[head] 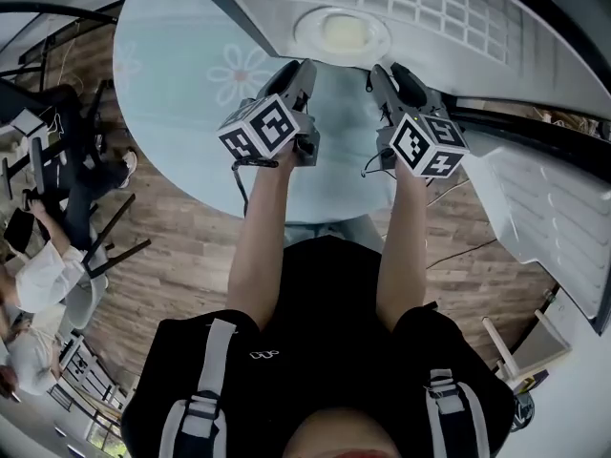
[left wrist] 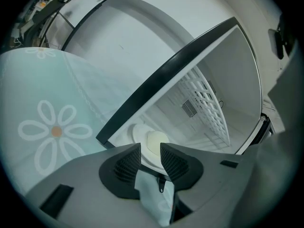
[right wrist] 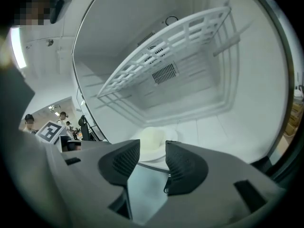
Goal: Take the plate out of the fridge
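- Fridge [right wrist: 204,103]: open white cavity ahead of both sets of jaws. We keep our reach below the wire shelf [right wrist: 161,56], which hangs above the jaws
- Table [head: 172,74]: flower-print cloth, beneath and behind the jaws. We judge it the likely set-down place
- Left gripper [left wrist: 151,158]: jaws apart, nothing between them
- Right gripper [right wrist: 153,163]: jaws wide, empty
- Plate [head: 307,32]: on the fridge floor, just ahead of both jaw gaps, untouched. We would take the near rim from two sides, close evenly and lift level
- Pale mound [head: 344,32]: centred on the plate. We keep the pads off it and avoid any tilt
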`<move>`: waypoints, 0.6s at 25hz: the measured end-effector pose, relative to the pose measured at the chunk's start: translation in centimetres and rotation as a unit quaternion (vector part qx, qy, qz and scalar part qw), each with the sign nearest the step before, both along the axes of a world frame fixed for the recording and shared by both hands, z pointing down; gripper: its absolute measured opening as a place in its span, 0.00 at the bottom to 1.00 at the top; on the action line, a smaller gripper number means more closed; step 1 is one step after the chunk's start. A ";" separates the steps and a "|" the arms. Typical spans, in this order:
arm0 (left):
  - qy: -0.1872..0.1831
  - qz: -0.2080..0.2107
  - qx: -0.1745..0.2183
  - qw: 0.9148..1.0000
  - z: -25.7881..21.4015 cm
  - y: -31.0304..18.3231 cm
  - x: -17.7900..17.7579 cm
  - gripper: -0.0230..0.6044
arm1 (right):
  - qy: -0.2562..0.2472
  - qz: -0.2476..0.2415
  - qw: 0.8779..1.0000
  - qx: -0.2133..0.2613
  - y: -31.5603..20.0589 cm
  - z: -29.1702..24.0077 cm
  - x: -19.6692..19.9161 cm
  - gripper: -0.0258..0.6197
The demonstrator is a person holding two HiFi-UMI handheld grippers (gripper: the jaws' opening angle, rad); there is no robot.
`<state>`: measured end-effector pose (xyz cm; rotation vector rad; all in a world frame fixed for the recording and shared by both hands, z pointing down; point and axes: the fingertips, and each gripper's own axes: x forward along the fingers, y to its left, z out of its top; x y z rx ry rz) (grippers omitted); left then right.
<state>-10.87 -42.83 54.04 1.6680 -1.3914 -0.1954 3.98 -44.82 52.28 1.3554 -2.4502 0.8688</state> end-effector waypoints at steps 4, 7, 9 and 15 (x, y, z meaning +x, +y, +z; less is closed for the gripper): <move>-0.013 -0.004 0.000 1.000 0.5 -1.5 -0.4 0.29 | 0.009 0.012 1.000 -0.006 -1.4 1.0 0.0 0.31; -0.009 0.000 0.002 1.000 1.1 -2.3 -0.2 0.29 | 0.013 0.026 1.000 -0.011 -2.2 1.5 0.4 0.31; -0.003 -0.001 0.002 1.000 1.4 -2.6 -0.1 0.29 | 0.012 0.034 0.999 -0.014 -2.6 1.7 0.6 0.31; -0.003 -0.020 -0.012 1.000 2.1 -3.4 -0.4 0.29 | 0.007 0.039 0.999 -0.018 -3.7 2.4 0.3 0.31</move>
